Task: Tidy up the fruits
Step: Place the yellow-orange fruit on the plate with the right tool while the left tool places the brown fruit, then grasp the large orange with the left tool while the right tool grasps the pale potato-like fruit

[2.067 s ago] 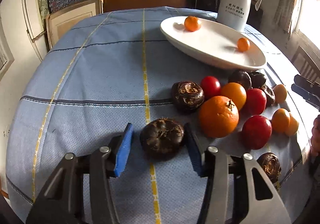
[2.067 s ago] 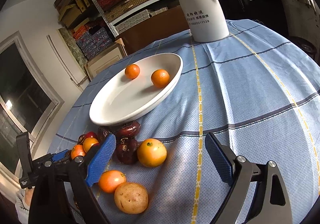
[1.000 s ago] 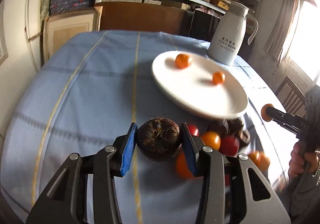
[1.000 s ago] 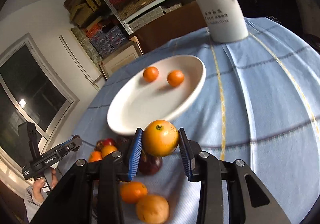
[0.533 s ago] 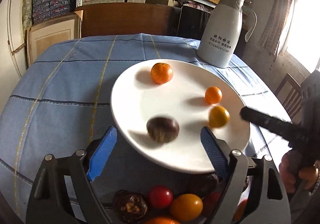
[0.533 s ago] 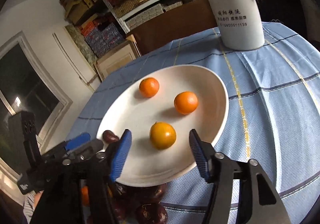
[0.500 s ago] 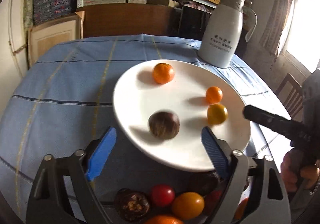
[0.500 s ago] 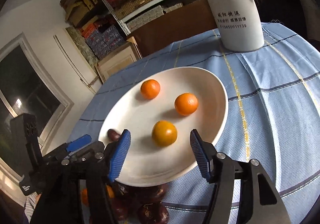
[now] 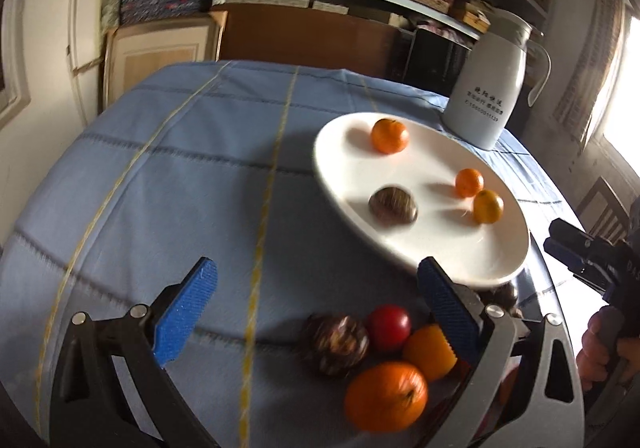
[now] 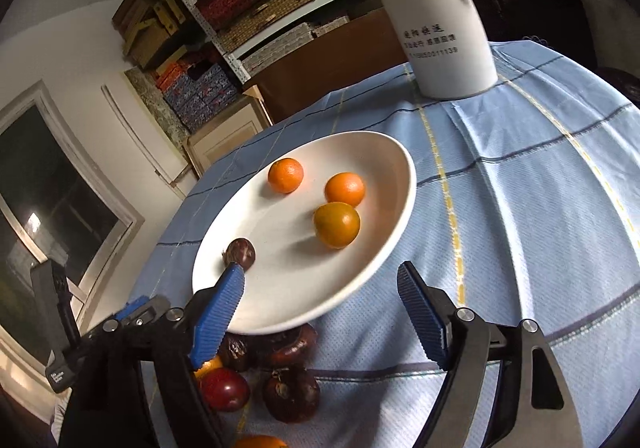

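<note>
A white oval plate point(image 9: 472, 256) point(image 10: 384, 168) holds a dark brown fruit point(image 9: 393, 205) point(image 10: 241, 253), two small tangerines point(image 9: 389, 136) point(image 10: 345, 189) and a yellow-orange fruit point(image 9: 488, 206) point(image 10: 336, 224). My left gripper point(image 9: 320, 304) is open and empty, above the cloth in front of the plate. A pile of loose fruit lies near it: a dark fruit point(image 9: 335, 342), a red one point(image 9: 389, 322), a large orange point(image 9: 386, 397). My right gripper point(image 10: 320, 308) is open and empty at the plate's near rim, with dark and red fruits point(image 10: 291, 393) below it.
A white thermos jug point(image 9: 490, 84) point(image 10: 434, 16) stands behind the plate on the blue checked tablecloth point(image 9: 180, 176). Shelves with boxes and a wooden cabinet point(image 9: 160, 48) stand behind the table. The right gripper shows at the right edge of the left wrist view point(image 9: 580, 252).
Both grippers let go of their fruits onto the plate, the dark fruit from the left and the yellow-orange one from the right. Both have since pulled back from the plate, open.
</note>
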Demonstrator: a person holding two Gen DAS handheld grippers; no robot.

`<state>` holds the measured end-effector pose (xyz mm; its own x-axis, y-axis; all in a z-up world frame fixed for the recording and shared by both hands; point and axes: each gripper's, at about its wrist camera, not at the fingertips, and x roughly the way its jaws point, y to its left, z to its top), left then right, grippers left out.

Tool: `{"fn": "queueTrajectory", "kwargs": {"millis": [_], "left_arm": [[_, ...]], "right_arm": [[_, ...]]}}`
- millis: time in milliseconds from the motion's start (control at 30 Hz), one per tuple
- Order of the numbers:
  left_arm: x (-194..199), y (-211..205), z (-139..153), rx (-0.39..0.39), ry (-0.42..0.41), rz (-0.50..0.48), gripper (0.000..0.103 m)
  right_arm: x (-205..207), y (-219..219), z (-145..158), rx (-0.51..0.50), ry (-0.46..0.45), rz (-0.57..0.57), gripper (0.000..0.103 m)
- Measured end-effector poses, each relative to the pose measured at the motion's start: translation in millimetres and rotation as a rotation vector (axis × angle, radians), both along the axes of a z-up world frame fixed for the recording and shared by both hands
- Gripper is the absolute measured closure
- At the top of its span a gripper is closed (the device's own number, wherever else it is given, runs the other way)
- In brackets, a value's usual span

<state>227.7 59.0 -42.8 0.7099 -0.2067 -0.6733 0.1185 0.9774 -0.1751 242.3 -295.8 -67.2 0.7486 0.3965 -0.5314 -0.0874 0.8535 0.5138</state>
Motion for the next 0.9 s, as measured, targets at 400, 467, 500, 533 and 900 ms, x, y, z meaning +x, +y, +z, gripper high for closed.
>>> {"fn": "queueTrajectory", "kwargs": {"millis": [400,467,500,533,900], "left_arm": [[-57,1,-17,-0.023,0.044,-0.063,0.005],[-60,-2,-20,-0.023,0.067,-0.078,0.005],[-61,-4,-22,-0.018,0.085,-0.089,0.005],[-61,-7,-24,-0.011,0.096,-0.096,0.005],[-58,28,-30,-0.070,0.150,0.033,0.004]], "right_arm": [[-43,1,-12,-0.016,0.006,-0.017,0.018],[-49,0,-12,-0.019,-0.001,-0.018,0.018],[-51,-1,-12,-0.018,-0.006,-0.018,0.017],[-54,-1,-12,-0.017,-0.010,-0.017,0.017],[-81,-7,-12,-0.002,-0.024,-0.001,0.015]]}}
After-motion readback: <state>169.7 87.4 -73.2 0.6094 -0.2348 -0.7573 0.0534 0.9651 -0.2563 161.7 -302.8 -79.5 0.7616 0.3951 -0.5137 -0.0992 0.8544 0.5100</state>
